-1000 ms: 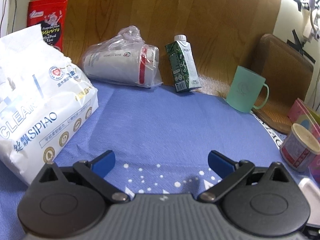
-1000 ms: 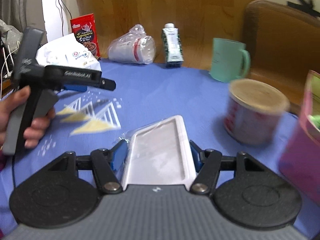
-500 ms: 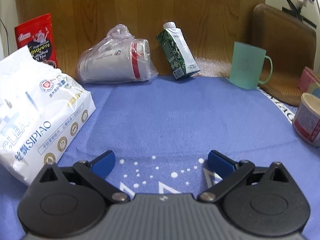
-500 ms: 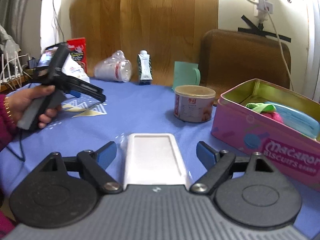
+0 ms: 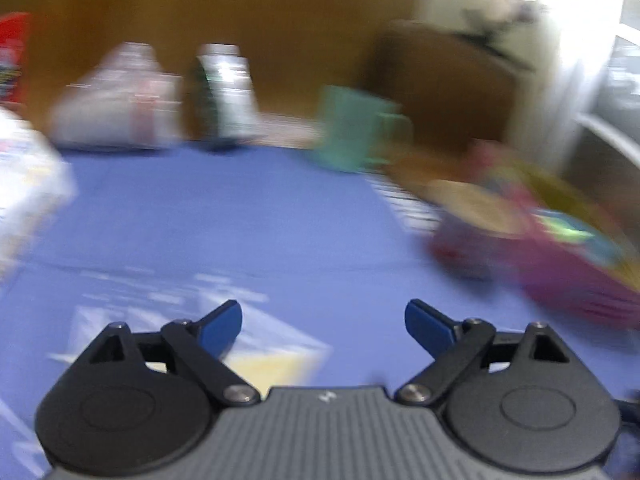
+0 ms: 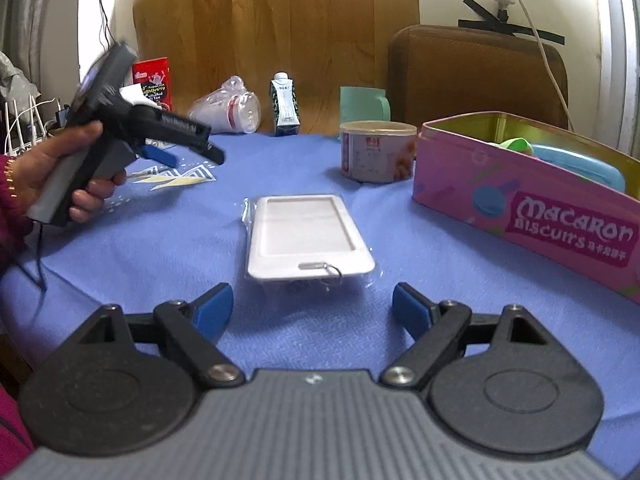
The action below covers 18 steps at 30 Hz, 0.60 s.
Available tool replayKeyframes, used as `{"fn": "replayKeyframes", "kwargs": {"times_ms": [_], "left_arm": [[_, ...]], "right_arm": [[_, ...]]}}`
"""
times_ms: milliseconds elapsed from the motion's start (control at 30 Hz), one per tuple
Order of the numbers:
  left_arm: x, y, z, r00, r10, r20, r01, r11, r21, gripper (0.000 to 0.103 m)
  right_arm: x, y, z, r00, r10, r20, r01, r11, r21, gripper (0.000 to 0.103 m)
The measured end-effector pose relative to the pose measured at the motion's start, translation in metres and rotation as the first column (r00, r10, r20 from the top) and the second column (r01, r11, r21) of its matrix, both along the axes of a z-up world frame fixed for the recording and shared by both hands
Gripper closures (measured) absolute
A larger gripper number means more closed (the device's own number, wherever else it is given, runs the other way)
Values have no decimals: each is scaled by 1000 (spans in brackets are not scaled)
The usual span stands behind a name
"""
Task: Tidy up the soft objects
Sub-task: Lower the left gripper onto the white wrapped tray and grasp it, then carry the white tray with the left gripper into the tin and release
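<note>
Both grippers, left (image 5: 323,318) and right (image 6: 313,307), gape empty. White pouch (image 6: 306,237) mid-table: I'd judge it light, slippery-wrapped; pinch its long sides.

Matt blue woven cloth (image 6: 120,248) — glossy pink metal tin (image 6: 520,204), plastic-wrapped white case (image 6: 308,236).

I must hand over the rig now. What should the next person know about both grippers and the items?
Right gripper: open, empty, just behind the wrapped white case lying flat on the blue cloth.
Left gripper: open, empty, jaws just closing a little, above the cloth; its view is blurred.
Done: green and blue items already in the pink macaron tin.
Left: probably tin the white case.
</note>
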<state>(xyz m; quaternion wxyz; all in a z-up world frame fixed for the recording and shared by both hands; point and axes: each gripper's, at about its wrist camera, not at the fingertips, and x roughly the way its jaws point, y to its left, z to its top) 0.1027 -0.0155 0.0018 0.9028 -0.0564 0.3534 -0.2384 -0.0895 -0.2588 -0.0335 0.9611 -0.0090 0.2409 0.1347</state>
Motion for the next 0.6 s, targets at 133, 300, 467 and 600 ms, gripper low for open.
{"fn": "replayKeyframes", "kwargs": {"times_ms": [133, 300, 467, 600], "left_arm": [[-22, -46, 2, 971, -239, -1, 239, 970, -47, 16], [-30, -82, -9, 913, -403, -58, 400, 915, -56, 9], [-48, -91, -13, 918, -397, -20, 396, 918, -25, 11], [-57, -85, -10, 925, -378, -37, 376, 925, -47, 23]], "right_arm": [[1, 0, -2, 1000, -2, 2, 2, 1000, -1, 15], [-1, -5, -3, 1000, -21, 13, 21, 1000, 10, 23], [-1, -8, -5, 999, -38, 27, 38, 999, 17, 40], [-2, -18, -4, 998, -63, 31, 61, 997, 54, 48]]}}
